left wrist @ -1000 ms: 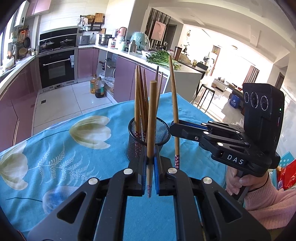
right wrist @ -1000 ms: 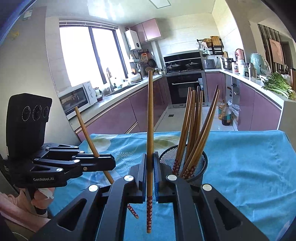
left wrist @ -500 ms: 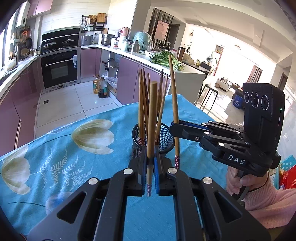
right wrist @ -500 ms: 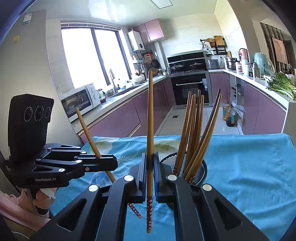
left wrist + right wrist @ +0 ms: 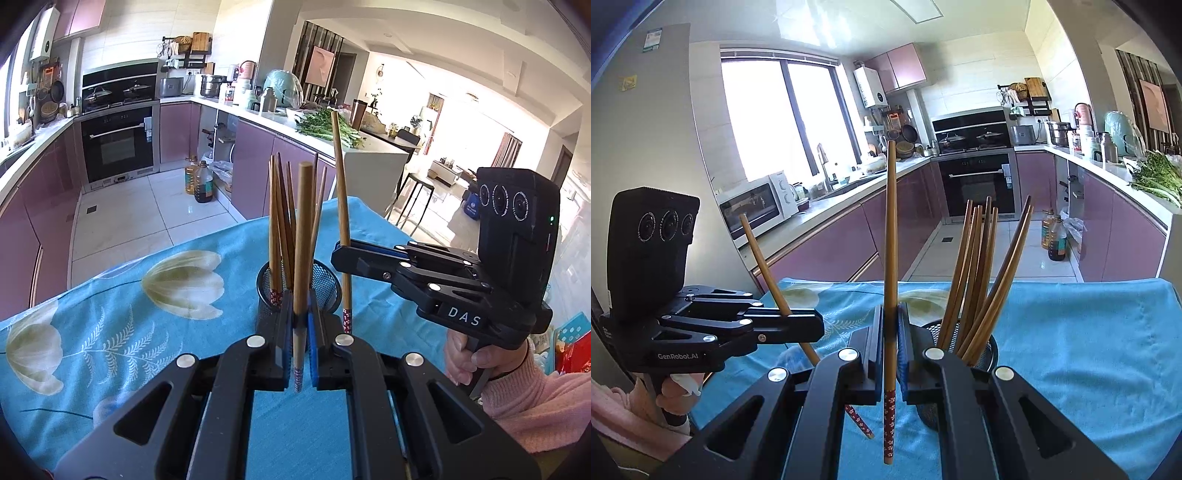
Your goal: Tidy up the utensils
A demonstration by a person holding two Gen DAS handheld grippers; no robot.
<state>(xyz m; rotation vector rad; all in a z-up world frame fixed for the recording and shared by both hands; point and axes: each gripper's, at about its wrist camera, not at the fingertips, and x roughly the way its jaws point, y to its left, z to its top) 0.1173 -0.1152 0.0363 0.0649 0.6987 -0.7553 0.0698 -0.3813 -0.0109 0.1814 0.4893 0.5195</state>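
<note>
Left gripper [image 5: 298,354]: jaws clamped on one upright chopstick [image 5: 302,258], patterned end down. Right gripper [image 5: 891,363]: jaws likewise clamped on a 2nd chopstick [image 5: 890,240], also upright. Mesh cup [image 5: 325,284] w/ more chopsticks [image 5: 275,236] just beyond both, on blue flowered cloth [image 5: 155,317] near counter's far edge.

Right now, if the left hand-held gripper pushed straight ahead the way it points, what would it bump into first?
Most likely the black mesh holder of chopsticks, which stands just beyond the left hand-held gripper; depth is hard to judge.
</note>
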